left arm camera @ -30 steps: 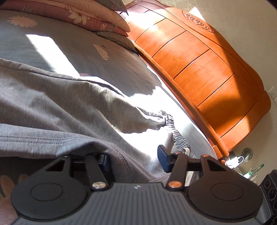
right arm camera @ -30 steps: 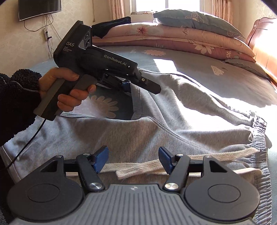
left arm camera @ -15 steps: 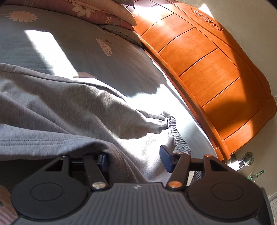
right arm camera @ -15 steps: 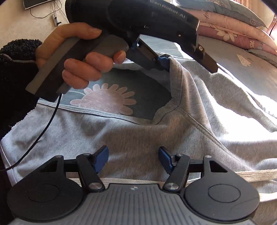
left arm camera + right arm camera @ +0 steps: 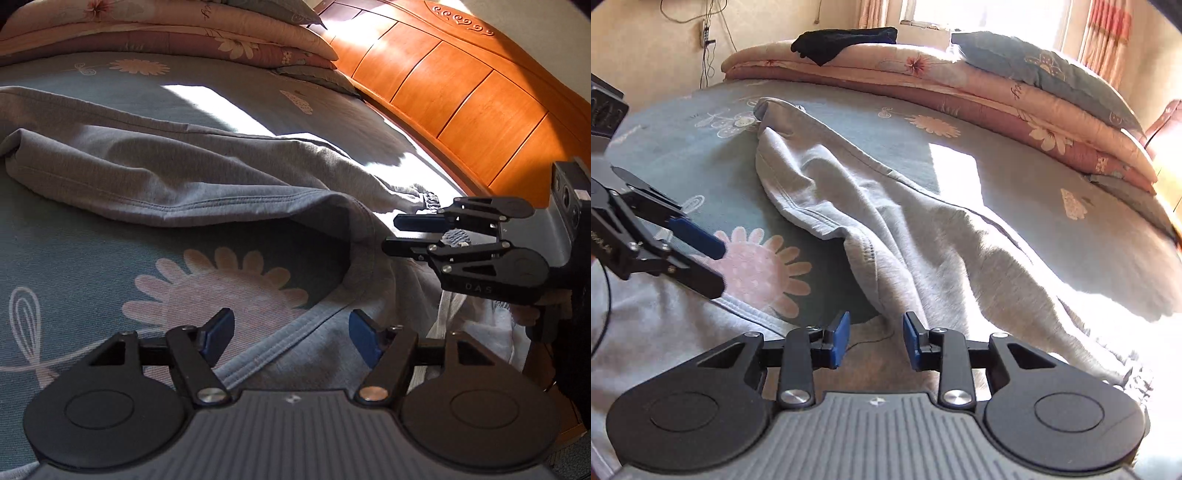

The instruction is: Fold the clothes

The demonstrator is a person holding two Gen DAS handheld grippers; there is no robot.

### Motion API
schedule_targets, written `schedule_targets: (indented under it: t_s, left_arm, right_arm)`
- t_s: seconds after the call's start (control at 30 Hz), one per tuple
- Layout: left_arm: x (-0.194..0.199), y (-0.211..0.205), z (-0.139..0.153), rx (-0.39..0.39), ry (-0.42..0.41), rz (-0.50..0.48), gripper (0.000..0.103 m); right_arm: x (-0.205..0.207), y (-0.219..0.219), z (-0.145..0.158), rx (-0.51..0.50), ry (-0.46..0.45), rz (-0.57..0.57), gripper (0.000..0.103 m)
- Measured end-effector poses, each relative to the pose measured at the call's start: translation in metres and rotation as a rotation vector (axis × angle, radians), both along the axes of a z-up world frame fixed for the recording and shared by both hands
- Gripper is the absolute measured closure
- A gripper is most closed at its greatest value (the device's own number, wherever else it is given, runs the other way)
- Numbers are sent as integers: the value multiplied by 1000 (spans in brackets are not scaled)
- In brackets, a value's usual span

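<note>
Hovering low over the bed, the left gripper (image 5: 291,334) has its blue-padded jaws spread wide with nothing between them; below the gap lies a stitched edge of the grey sweatpants (image 5: 192,184) and the blue flowered bedsheet (image 5: 74,266). The right gripper (image 5: 875,339) stands partly open, also empty, its pads just above the grey cloth near the crotch seam. From the left wrist view that same right gripper appears at the right, jaws narrowly parted over the waistband side. One trouser leg runs away from both tools toward the far side of the bed, its cuff resting on the sheet. Farther off lie stacked quilts (image 5: 960,85) with a pillow (image 5: 1045,74) on top, and an orange wooden headboard (image 5: 461,88).
</note>
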State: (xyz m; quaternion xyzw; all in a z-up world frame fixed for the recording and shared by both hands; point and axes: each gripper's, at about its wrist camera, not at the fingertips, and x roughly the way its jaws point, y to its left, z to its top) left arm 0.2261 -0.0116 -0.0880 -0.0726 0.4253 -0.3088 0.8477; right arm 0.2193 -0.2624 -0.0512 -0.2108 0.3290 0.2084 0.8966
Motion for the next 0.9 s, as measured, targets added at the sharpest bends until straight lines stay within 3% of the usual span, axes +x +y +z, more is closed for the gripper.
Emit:
schedule_targets:
  t_s: [0.07, 0.13, 0.17, 0.2, 0.23, 0.37, 0.43, 0.57, 0.67, 0.8, 0.9]
  left_arm:
    - [-15, 7, -3, 2, -9, 6, 35]
    - [-25, 8, -5, -8, -12, -2, 35]
    - [-30, 7, -5, -7, -15, -6, 35]
    - [-35, 4, -4, 4, -33, -19, 34]
    - [-40, 1, -4, 15, -52, -32, 33]
    - [-42, -11, -18, 80, -43, -52, 30]
    - [-43, -11, -21, 110, -66, -38, 30]
    - [-45, -4, -17, 150, -115, 15, 30]
    - [-47, 17, -10, 122, -122, 65, 30]
    - [-39, 34, -13, 192, -114, 64, 30]
    - [-32, 32, -14, 286, -102, -16, 31]
  right_arm:
    - [10, 13, -7, -122, -39, 31, 57]
    - [24, 19, -17, -189, -5, 59, 58]
    - [33, 21, -24, -212, 33, 68, 66]
    - [39, 21, -29, -231, 55, 67, 91]
    - [43, 20, -29, -228, 47, 46, 95]
    - [54, 12, -27, -140, 20, -61, 94]
    - [50, 15, -33, -171, 27, -63, 92]
    - [29, 17, -27, -223, -19, -51, 74]
    - [0, 15, -3, -191, -97, -44, 64]
    - [-31, 20, 6, -123, -48, 39, 64]
    - [-49, 26, 4, -94, -20, 62, 64]
